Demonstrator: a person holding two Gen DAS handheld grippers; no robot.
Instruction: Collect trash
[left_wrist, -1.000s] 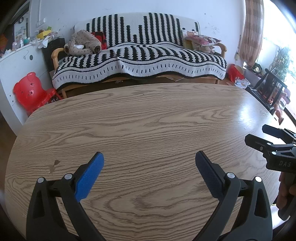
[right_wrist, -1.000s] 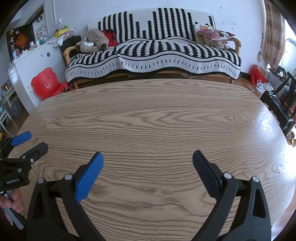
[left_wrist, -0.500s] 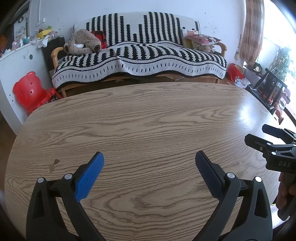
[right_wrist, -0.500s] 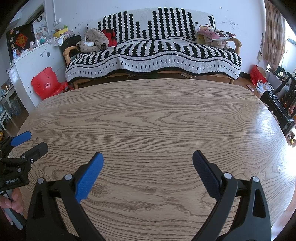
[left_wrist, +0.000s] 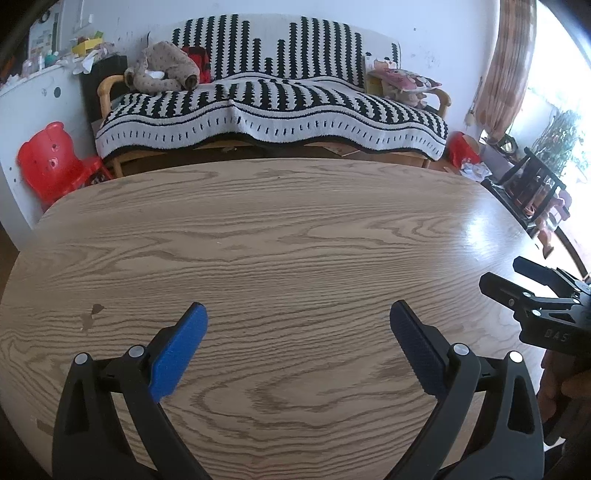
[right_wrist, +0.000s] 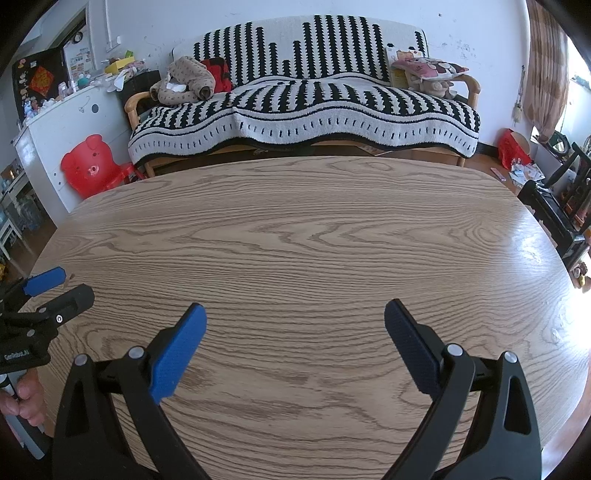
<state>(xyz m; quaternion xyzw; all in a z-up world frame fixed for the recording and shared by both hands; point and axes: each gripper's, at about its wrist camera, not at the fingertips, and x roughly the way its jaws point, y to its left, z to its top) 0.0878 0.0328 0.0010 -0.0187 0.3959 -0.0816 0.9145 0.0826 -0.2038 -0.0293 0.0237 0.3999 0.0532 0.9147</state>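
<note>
While both tongs hover low over the bare wooden table (left_wrist: 295, 236), look first, grab later. Left tongs (left_wrist: 297, 330): spread wide, holding nothing. Right tongs (right_wrist: 293, 330): likewise wide and empty, level with the left pair and just beside them. No trash anywhere between or ahead of the blue pads (right_wrist: 177, 350); only a small dark chip (left_wrist: 92, 314) in the tabletop left of the left tongs, probably a blemish. Nearest likely trash: crumpled paper on the floor (right_wrist: 522, 171), far ahead and right of the right tongs. Best to sweep the view around before committing, keeping both pairs wide.
</note>
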